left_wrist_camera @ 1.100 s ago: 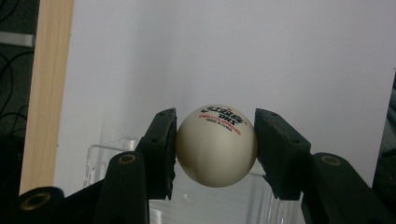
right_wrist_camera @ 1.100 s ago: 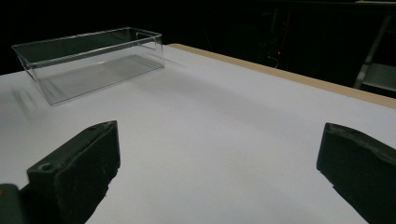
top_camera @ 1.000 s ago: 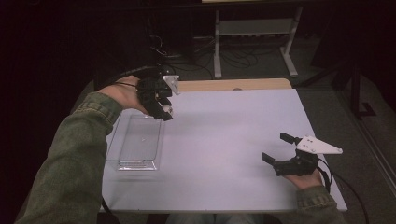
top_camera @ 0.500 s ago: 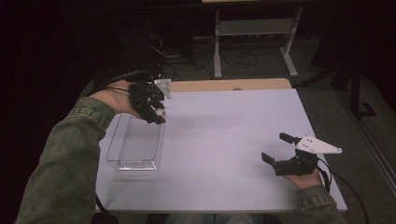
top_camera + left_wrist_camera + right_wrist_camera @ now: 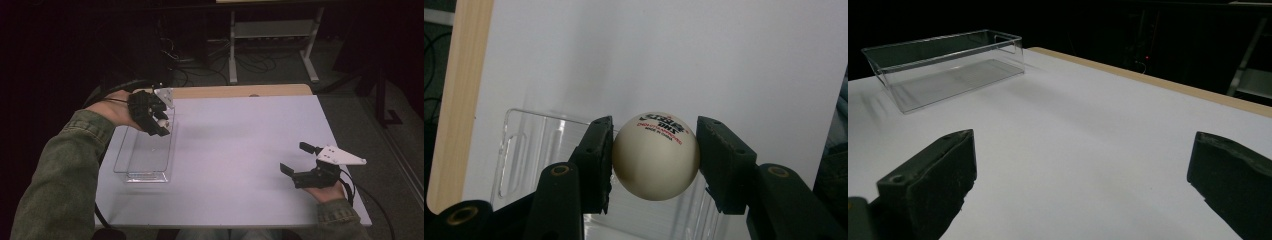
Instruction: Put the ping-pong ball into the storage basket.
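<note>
The left gripper point(image 5: 655, 156) pinches a white table-tennis ball point(image 5: 656, 156) printed "DHS, MADE IN CHINA" over the clear rectangular plastic box point(image 5: 145, 150); the right gripper point(image 5: 300, 159) rests spread, near right.

White table top point(image 5: 240, 150) spans most of high view, pale wood strip point(image 5: 235, 91) along far edge. Dark floor beyond. Light metal stand point(image 5: 272, 37) with low shelf behind table, its feet on floor. Tangle of black cables point(image 5: 187, 60) left of stand. Dark post point(image 5: 382, 85) at right, near table's far corner.
</note>
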Demonstrator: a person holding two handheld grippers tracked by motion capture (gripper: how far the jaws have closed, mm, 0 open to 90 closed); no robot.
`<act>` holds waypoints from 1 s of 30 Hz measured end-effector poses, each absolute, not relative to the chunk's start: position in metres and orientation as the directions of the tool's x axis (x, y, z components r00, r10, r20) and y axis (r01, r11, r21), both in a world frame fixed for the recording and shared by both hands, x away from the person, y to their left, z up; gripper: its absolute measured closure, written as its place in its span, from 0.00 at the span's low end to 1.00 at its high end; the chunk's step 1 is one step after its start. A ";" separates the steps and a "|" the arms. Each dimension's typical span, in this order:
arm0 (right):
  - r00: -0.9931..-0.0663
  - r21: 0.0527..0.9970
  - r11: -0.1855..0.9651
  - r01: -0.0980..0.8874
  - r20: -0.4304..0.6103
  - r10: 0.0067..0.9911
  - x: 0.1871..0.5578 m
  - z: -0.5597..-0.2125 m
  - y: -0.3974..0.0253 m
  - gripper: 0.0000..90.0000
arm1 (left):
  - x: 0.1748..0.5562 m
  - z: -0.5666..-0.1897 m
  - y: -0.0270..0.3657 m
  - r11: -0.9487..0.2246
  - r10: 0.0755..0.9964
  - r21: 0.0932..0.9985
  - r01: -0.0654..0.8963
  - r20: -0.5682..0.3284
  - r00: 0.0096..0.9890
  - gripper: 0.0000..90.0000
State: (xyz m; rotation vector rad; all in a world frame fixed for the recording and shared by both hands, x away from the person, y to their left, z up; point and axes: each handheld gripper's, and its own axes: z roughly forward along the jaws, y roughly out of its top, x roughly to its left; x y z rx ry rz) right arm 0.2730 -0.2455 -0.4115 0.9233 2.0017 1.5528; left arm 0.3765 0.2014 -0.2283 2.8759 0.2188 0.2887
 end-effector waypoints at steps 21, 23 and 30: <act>-0.672 0.961 0.153 0.231 0.043 0.739 0.269 -0.411 -0.246 0.00 | 0.377 -0.239 0.222 -0.956 0.208 0.242 0.165 0.166 0.964 0.56; -0.670 0.961 0.150 0.231 0.045 0.741 0.269 -0.411 -0.247 0.00 | 0.377 -0.240 0.222 -0.957 0.206 0.239 0.164 0.165 0.965 0.56; -0.669 0.962 0.149 0.229 0.044 0.742 0.269 -0.410 -0.248 0.00 | 0.377 -0.249 0.221 -0.959 0.199 0.234 0.160 0.156 0.967 0.56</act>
